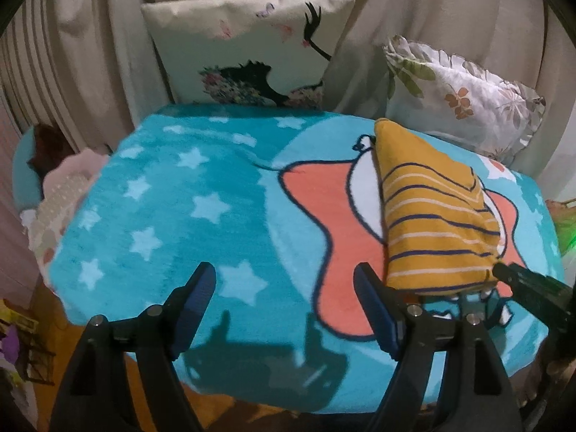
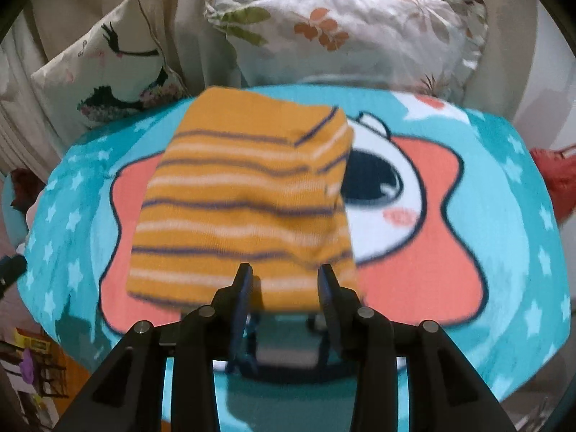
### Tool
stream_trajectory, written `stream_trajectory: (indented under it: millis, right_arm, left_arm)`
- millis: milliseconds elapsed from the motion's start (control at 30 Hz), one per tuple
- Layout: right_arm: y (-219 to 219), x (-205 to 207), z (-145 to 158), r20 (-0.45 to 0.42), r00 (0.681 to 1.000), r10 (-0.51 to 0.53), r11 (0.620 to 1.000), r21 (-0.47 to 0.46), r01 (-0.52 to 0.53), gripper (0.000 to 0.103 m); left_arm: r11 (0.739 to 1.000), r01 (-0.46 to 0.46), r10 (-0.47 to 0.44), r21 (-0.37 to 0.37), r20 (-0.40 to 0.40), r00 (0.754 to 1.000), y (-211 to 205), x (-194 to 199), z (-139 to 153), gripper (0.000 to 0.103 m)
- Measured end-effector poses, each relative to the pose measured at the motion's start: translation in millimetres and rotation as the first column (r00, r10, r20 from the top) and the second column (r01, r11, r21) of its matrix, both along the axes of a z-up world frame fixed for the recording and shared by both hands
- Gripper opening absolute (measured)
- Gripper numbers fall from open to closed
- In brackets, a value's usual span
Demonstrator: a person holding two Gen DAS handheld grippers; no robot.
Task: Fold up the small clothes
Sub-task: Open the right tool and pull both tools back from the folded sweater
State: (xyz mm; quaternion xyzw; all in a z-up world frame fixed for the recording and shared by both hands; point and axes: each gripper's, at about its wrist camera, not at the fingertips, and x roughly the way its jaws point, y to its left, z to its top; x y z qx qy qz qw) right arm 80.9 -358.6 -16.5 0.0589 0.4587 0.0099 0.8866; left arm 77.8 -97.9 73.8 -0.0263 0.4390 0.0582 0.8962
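Note:
A folded mustard-yellow garment with navy and white stripes [image 2: 244, 194] lies flat on a teal star-print blanket [image 2: 504, 223]. My right gripper [image 2: 286, 280] stands open at the garment's near edge, and the cloth's hem lies loosely between its fingers. In the left wrist view the same garment [image 1: 432, 216] is at the right of the blanket [image 1: 172, 198]. My left gripper [image 1: 284, 288] is open and empty, to the left of the garment over the blanket's front part. One black finger [image 1: 514, 277] of the right gripper reaches the garment's near right corner.
Two cushions lean at the back: a cream one with a dark bird print [image 1: 248, 46] and a ruffled floral one [image 1: 464, 97]. A pile of pale clothes [image 1: 61, 198] lies off the blanket's left edge. A red item [image 2: 554, 176] sits at the right.

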Motion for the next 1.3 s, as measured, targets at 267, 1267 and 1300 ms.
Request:
stream_trajectory:
  millis: [267,1267,1300]
  right_arm:
    - [18.0,-42.7,-3.5,-0.002,1.000,-0.025,1.000,0.006,0.025,0.044]
    - [66.0,-116.9,14.1,0.063,0.998,-0.012,1.000,0.004,0.011,0.050]
    - [62.7,-119.5,14.0,0.063,0.998,-0.021,1.000,0.005,0.020,0.050]
  left_arm:
    - [0.988,-0.067,0.043,0.136,0.174,0.984,15.4,-38.6,31.8,0.092]
    - [0.991,-0.005,-0.057,0.134,0.455,0.889,16.1,-137.0,105.7,0.103]
    - [0.992,0.007,-0.066,0.128,0.461,0.885,13.1,-138.5,106.4,0.103]
